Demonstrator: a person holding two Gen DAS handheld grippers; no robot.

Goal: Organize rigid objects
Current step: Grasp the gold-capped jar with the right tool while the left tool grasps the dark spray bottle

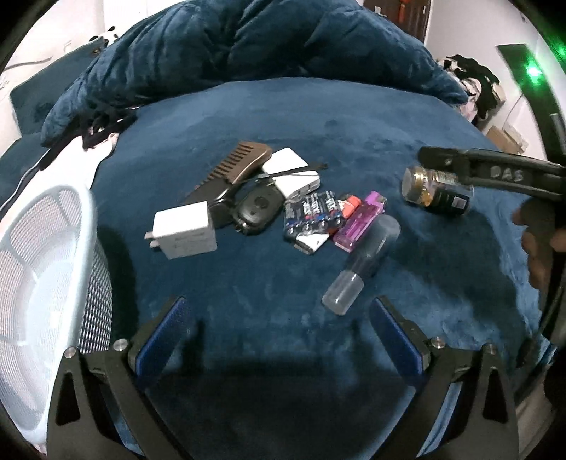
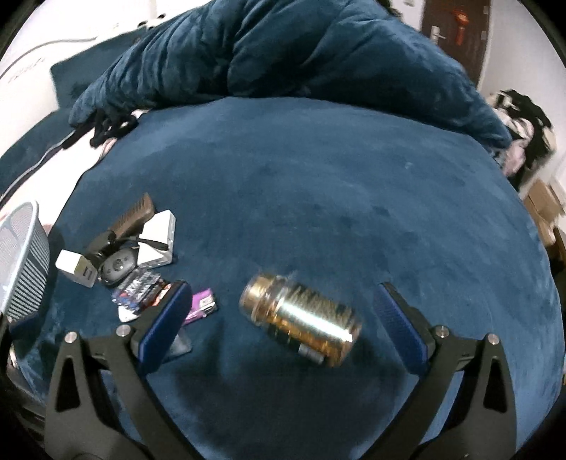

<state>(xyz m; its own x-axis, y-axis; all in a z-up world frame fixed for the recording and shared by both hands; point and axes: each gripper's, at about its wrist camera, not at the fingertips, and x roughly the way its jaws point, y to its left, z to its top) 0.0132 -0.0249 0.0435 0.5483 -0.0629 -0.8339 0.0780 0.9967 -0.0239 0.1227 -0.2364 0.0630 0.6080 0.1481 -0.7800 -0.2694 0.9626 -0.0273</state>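
The right gripper (image 2: 279,318) has its fingers wide apart around the jar (image 2: 300,318) lying on the blue bed (image 2: 318,177), right of the small things, while the left gripper (image 1: 279,325) hangs apart near the basket (image 1: 39,283).

A bed covered in a dark blue plush blanket (image 2: 318,184) filled the view, with a rumpled blue duvet (image 2: 283,46) heaped at its far side, white walls (image 2: 21,53) behind, a dark brown door (image 2: 456,32) at upper right, and cardboard boxes (image 2: 543,208) beside the bed.
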